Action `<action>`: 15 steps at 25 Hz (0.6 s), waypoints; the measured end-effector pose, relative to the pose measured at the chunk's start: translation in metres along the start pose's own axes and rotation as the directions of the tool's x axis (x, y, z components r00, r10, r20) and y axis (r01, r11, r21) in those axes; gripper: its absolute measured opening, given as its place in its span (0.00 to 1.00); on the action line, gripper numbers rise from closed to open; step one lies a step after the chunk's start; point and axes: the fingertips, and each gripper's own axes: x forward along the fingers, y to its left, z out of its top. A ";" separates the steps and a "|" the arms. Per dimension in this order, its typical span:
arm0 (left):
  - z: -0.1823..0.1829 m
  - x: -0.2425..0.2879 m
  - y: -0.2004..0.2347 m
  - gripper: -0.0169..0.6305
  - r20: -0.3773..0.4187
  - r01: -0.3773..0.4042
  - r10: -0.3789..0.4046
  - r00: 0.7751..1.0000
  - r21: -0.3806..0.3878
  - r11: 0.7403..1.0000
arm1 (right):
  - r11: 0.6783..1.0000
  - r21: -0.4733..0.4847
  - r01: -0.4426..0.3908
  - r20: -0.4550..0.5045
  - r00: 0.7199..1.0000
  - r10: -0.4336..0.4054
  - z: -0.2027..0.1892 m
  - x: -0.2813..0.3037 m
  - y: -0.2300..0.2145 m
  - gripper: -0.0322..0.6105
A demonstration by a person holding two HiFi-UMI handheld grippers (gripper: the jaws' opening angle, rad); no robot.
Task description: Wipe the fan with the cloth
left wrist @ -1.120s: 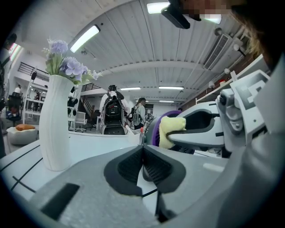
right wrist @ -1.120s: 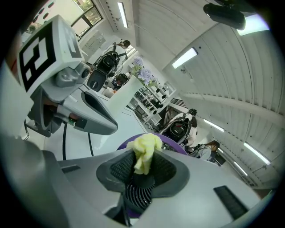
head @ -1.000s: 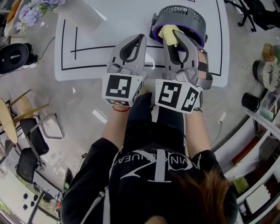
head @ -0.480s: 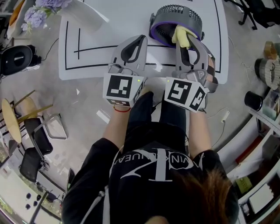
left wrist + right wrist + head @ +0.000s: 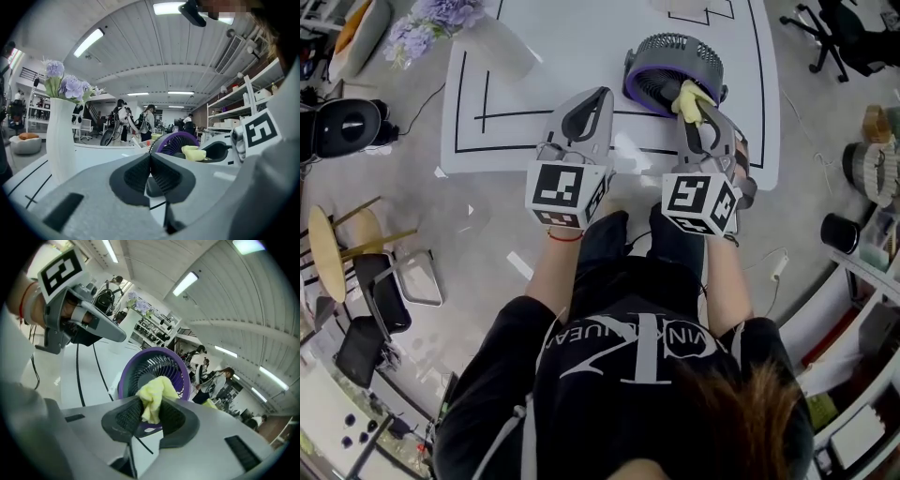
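A small round fan (image 5: pixel 667 59) with a purple rim and grey grille stands on the white table, also seen in the right gripper view as the fan (image 5: pixel 157 366). My right gripper (image 5: pixel 692 101) is shut on a yellow cloth (image 5: pixel 690 99), and the cloth (image 5: pixel 153 397) lies against the fan's front rim. My left gripper (image 5: pixel 598 92) hovers to the fan's left with its jaws shut on nothing. In the left gripper view the left gripper (image 5: pixel 150 156) points level, with the fan (image 5: pixel 177 142) and cloth (image 5: pixel 194 152) to its right.
A white vase (image 5: pixel 492 42) with purple flowers stands at the table's far left; it is the tall vase (image 5: pixel 61 136) in the left gripper view. Black lines mark the white table (image 5: pixel 581 37). Chairs and a stool (image 5: pixel 328 253) stand on the floor at left, shelves (image 5: pixel 872 159) at right.
My right gripper has carried the yellow cloth rightward along the fan's front rim and lower. The left gripper has stayed beside the fan, still shut.
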 end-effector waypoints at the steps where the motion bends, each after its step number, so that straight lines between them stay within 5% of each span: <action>1: 0.002 0.000 0.000 0.04 0.000 0.001 -0.001 1.000 0.000 1.000 | 0.998 0.055 -0.033 0.003 0.999 0.033 -0.002 -0.001 0.001 0.19; 3: 0.005 -0.001 -0.004 0.04 -0.001 0.004 -0.004 1.000 0.003 1.000 | 0.974 0.198 -0.112 0.028 0.994 0.109 -0.007 -0.006 0.003 0.19; 6: 0.010 -0.002 -0.009 0.04 0.001 0.008 -0.008 1.000 0.012 1.000 | 0.896 0.379 -0.232 0.113 0.972 0.204 -0.008 -0.018 0.007 0.19; 9: 0.016 -0.003 -0.008 0.04 0.009 0.003 -0.004 1.000 0.022 1.000 | 0.862 0.409 -0.300 0.214 0.950 0.229 0.005 -0.033 0.002 0.19; 15: 0.032 -0.003 -0.007 0.04 0.040 0.007 -0.008 0.999 0.037 0.999 | 0.859 0.417 -0.297 0.343 0.927 0.153 0.031 -0.061 -0.027 0.19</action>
